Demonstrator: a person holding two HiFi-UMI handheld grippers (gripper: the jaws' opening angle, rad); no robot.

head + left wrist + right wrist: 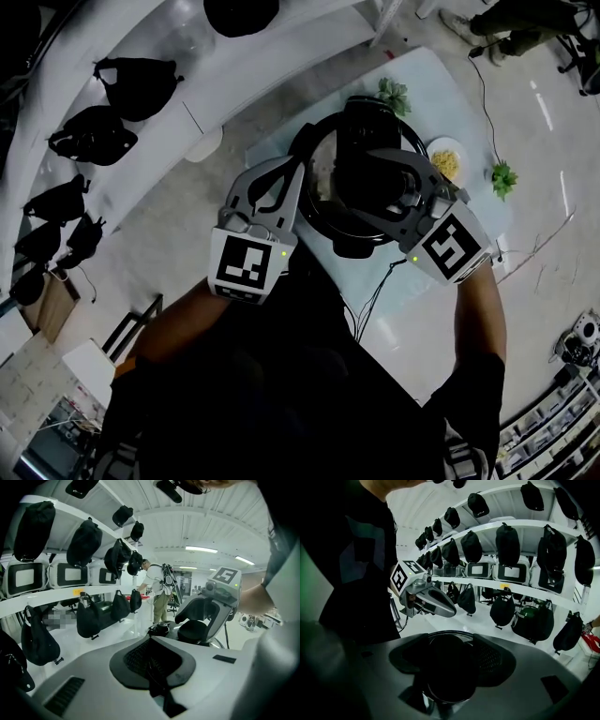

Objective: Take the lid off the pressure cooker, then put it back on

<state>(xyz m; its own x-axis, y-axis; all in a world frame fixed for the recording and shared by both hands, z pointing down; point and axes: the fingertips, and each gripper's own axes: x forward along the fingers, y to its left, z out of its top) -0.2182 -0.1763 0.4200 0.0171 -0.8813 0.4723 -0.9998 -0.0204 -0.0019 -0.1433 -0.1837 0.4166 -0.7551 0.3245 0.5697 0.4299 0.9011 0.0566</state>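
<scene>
pressure cooker (317, 178) on the tabletop (422, 84), with its dark lid (375, 183) seated on the pot. the right gripper (449, 663) has its fingers wide apart on either side of the lid's rounded top. the lid sits between them, but a gap shows beside one pad, so it does not appear to be clamped. the left gripper (151, 665) has its fingers together and empty, just beside the cooker's rim on the side away from the right fingers, and it does not visibly brace the pot. likely hazards: if the right fingers close off-centre on the rounded top, it may slip out when twisted. with the pot unbraced, the whole cooker may turn or slide rather than unlock. a plate of food (447, 161) lies near, behind the right fingers, and could be knocked.
</scene>
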